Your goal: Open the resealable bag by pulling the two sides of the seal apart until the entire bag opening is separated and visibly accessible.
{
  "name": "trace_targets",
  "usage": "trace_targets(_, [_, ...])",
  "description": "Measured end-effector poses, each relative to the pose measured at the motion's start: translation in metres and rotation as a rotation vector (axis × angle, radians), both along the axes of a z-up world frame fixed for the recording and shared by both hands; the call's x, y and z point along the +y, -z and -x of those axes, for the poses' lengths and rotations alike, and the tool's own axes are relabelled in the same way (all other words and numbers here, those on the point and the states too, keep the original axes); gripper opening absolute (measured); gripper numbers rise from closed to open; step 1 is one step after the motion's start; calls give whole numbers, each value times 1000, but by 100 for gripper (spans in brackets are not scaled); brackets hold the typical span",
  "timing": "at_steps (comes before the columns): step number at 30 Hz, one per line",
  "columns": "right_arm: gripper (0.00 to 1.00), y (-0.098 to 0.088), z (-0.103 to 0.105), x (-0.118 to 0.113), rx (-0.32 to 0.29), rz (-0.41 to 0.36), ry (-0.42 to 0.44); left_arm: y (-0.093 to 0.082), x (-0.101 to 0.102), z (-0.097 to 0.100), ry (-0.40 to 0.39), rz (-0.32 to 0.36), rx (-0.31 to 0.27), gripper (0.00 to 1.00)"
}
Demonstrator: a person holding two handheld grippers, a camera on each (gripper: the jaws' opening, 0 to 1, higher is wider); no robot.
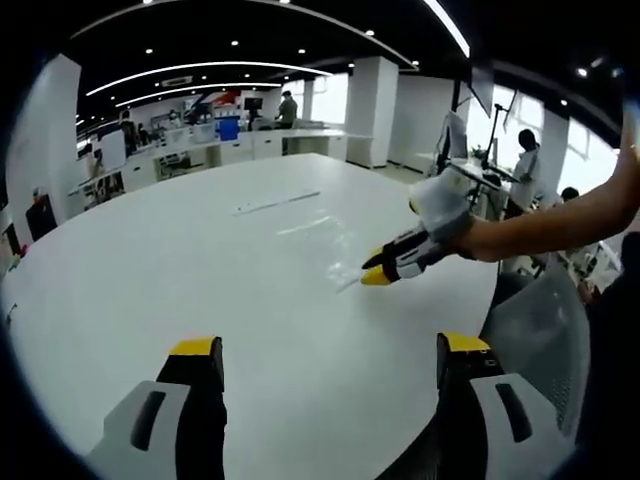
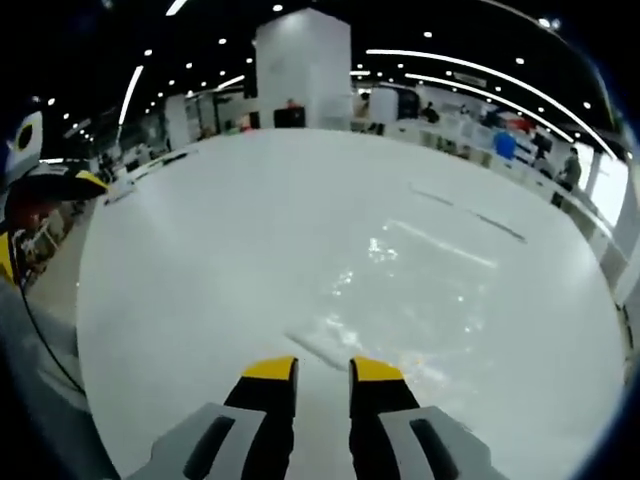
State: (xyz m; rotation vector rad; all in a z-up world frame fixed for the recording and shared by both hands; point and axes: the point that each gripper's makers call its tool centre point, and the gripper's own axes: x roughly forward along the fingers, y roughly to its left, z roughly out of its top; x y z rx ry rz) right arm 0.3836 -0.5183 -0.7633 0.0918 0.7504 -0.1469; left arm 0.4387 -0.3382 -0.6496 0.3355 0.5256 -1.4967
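Lying flat: clear bag (image 2: 420, 290) | white table (image 1: 200, 260) | open-plan office

Bright ceiling strip lights (image 1: 190, 68) and daylight from windows (image 1: 597, 160) wash the white tabletop (image 2: 250, 230) nearly shadowless, glare sparkles on the clear resealable bag (image 2: 400, 290), while fisheye bending curves the edges and far background goes soft.

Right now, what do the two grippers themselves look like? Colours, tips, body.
Left gripper: two black jaws with yellow tips, on pale grey housings with dark oval slots. Right gripper: same black jaws, yellow tips, grey housings; in the left gripper view it carries a white top block and the arm behind it is bare, no sleeve.
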Motion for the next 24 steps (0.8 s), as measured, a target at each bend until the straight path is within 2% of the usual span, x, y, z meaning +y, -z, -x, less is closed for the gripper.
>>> trace_targets(6, [13, 6, -5, -8, -2, -16, 36, 2, -2, -2, 1, -5, 2, 84])
trace_targets(12, [13, 14, -6, -5, 23, -16, 18, 2, -2, -1, 6, -9, 2, 84])
trace_targets(24, [6, 14, -7, -9, 31, 30, 0, 6, -2, 0, 11, -31, 4, 82])
